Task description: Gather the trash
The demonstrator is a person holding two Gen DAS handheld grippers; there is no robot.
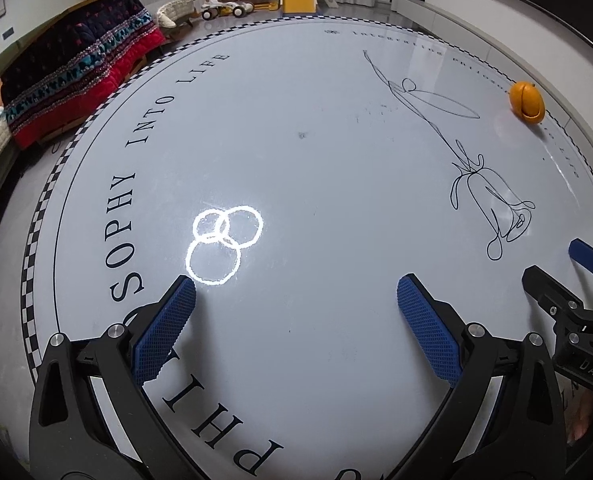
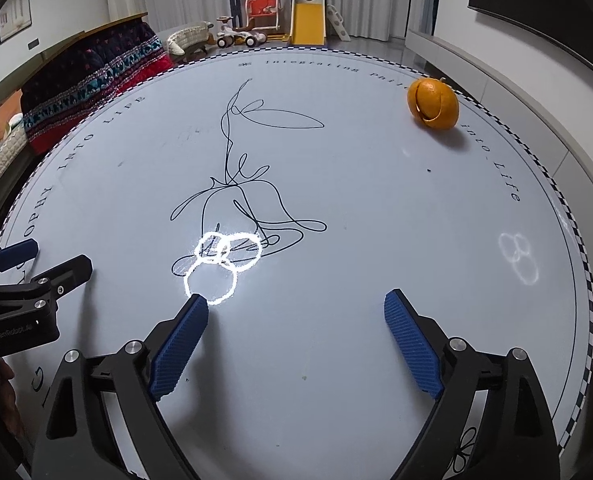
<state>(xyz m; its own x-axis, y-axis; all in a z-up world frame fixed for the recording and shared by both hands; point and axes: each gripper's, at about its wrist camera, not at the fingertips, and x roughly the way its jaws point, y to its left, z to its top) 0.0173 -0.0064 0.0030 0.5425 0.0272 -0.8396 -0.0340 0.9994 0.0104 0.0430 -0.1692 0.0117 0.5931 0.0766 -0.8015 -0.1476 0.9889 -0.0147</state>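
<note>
Right wrist view shows the only trash in sight: an orange peel (image 2: 433,105), curled into a hollow ball shape with slits, lying near the far right rim of the round white counter (image 2: 336,340). The right gripper (image 2: 296,312) hovers low over the near part of the counter, well apart from the peel, its jaws spread wide and holding nothing. The left gripper (image 1: 296,292) sits beside it, also wide and empty; from its view the peel (image 1: 527,101) lies far off at the right edge.

The risk, as I judge it, is the peel's place right by the rim: a push from a finger that closes off-centre could roll it over the edge to the floor. A hollow peel may also crush or split under a hard squeeze and drop a piece.

No bin, bag or other container shows in either view, so where the peel should go cannot be told.
</note>
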